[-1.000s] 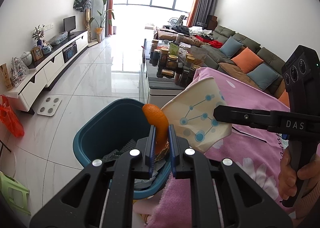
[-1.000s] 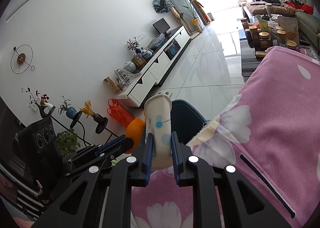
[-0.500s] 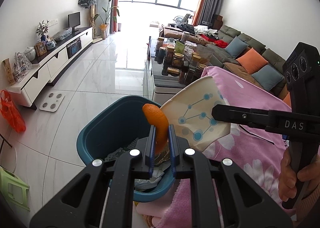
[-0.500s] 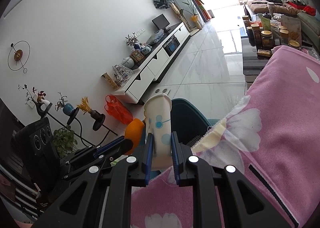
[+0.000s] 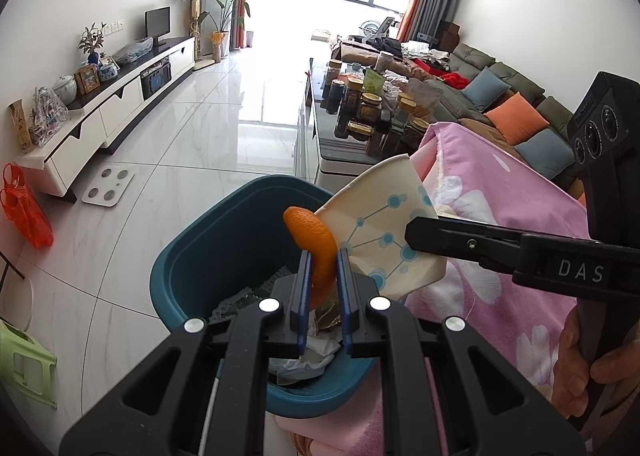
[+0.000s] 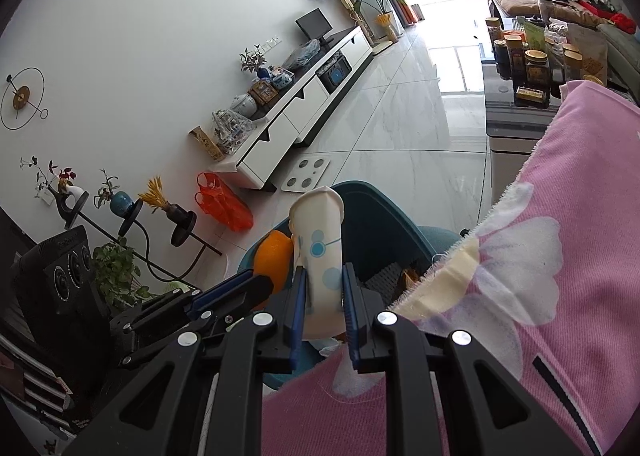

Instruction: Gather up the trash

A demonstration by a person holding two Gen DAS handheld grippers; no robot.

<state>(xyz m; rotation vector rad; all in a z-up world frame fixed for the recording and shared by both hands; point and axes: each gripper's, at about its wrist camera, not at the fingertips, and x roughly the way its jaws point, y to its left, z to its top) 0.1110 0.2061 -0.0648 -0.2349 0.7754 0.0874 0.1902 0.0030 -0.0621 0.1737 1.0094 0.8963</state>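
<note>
The orange peel [image 5: 316, 252] is pinched in your left hand-held gripper [image 5: 323, 288], above the open teal bin [image 5: 208, 256]. Just beside it, your right hand-held gripper [image 6: 323, 296] clamps a flattened paper cup [image 6: 320, 252] printed with blue dots, at the bin's edge beside the pink flowered cloth [image 6: 560, 296]. Crumpled trash lies inside the bin.

Orange peel [image 5: 316, 244], teal bin [image 5: 208, 256], white blue-dotted cup [image 5: 384, 232], pink floral cloth [image 5: 500, 192].

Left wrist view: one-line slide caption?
Left gripper pinches orange peel above teal plastic bin.
</note>
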